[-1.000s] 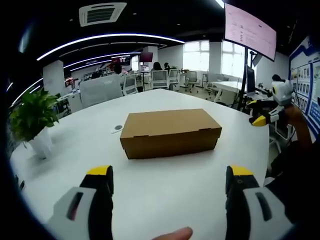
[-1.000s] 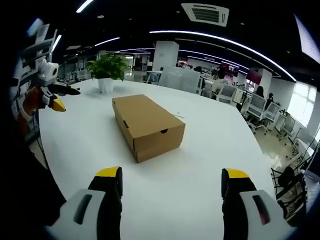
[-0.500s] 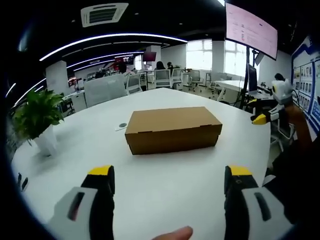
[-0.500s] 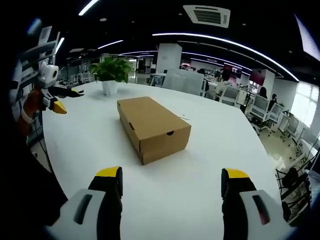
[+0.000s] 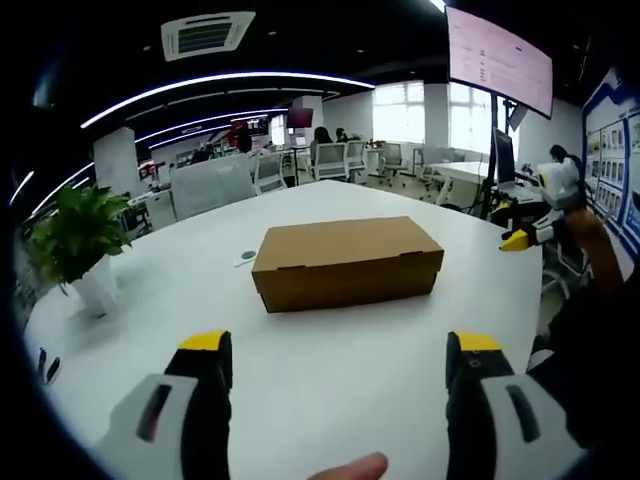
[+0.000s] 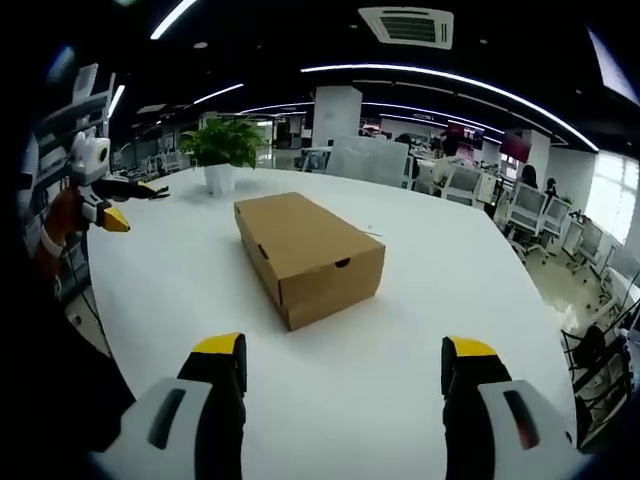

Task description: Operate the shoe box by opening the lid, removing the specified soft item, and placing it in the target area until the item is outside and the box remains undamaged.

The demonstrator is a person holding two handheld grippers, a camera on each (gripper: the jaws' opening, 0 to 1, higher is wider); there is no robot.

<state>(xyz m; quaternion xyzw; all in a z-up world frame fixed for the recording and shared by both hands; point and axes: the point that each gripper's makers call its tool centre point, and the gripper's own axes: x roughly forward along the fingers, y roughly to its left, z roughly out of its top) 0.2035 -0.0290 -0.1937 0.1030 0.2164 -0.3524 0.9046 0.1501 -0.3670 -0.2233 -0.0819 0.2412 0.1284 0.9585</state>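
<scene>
While the shoe box (image 5: pixel 346 262) sits lid-closed near the middle of the white desk (image 5: pixel 330 390), both tools hang above the near edge, apart from it. Left tool (image 5: pixel 338 355): jaws spread, nothing held. Right tool (image 6: pixel 345 358): jaws spread, nothing held. Potted plant (image 6: pixel 222 150) stands beyond the box.
</scene>
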